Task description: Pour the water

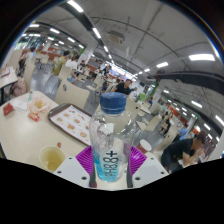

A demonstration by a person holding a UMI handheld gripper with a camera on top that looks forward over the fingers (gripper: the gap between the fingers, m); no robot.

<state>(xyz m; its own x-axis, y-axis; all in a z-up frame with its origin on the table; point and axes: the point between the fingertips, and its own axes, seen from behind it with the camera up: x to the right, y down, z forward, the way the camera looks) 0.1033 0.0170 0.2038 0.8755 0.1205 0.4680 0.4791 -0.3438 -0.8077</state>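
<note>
Holding a clear water bottle upright, the gripper is closing both fingers against the bottle's lower body, one purple pad pressing in from each side. The bottle is sitting squarely between the fingers with no gap showing at either pad, so the grip looks firm. Its blue cap is appearing to sit on the neck, though whether it is screwed tight cannot be told. A label with pale lettering is facing the camera. The upright hold is probably keeping the water in until the bottle is over a target.

Just to the left of the fingers, a yellowish cup is standing on the pale table; it is likely the vessel to be filled, near the bottle but apart from it. Beyond, a tray is lying on the table, and people are sitting in a busy canteen hall under strip lights. Pouring does not look begun.
</note>
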